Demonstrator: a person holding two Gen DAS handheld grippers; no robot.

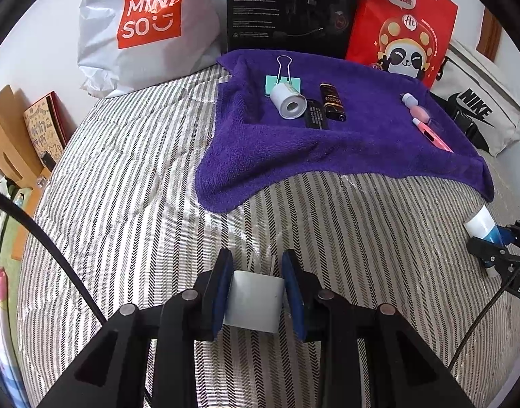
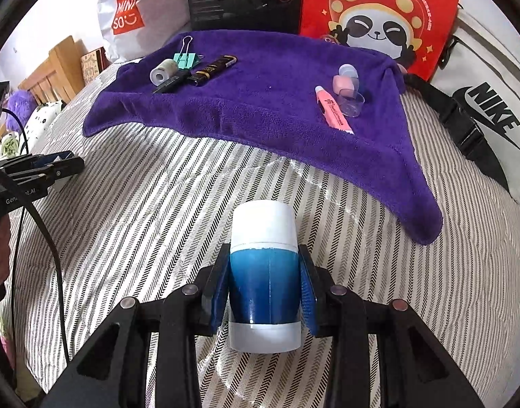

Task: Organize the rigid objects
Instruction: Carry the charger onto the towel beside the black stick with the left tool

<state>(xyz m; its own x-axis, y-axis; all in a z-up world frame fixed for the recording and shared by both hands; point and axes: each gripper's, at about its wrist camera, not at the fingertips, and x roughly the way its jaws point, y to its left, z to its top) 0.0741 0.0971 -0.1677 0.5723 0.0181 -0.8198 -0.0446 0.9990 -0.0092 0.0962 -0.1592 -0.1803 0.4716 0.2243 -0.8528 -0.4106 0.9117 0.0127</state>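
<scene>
My left gripper [image 1: 257, 272] is shut on a white plug adapter [image 1: 255, 301], prongs pointing forward, above the striped bed. My right gripper [image 2: 265, 265] is shut on a blue and white bottle [image 2: 264, 272]; it also shows at the right edge of the left wrist view [image 1: 486, 229]. A purple towel [image 1: 345, 142] lies ahead. On it are a white tape roll [image 1: 289, 100], a teal binder clip [image 1: 283, 81], two black lighters [image 1: 333, 102], a pink tube [image 2: 333, 110], a small pink bottle [image 2: 343, 80] and a clear cap [image 2: 352, 102].
The striped bed cover [image 1: 141, 176] spreads under both grippers. A white Miniso bag [image 1: 147, 27], a black box [image 1: 290, 6], a red panda bag [image 1: 403, 23] and a white Nike bag [image 2: 491, 115] stand behind the towel. A wooden headboard [image 1: 4, 136] is at left.
</scene>
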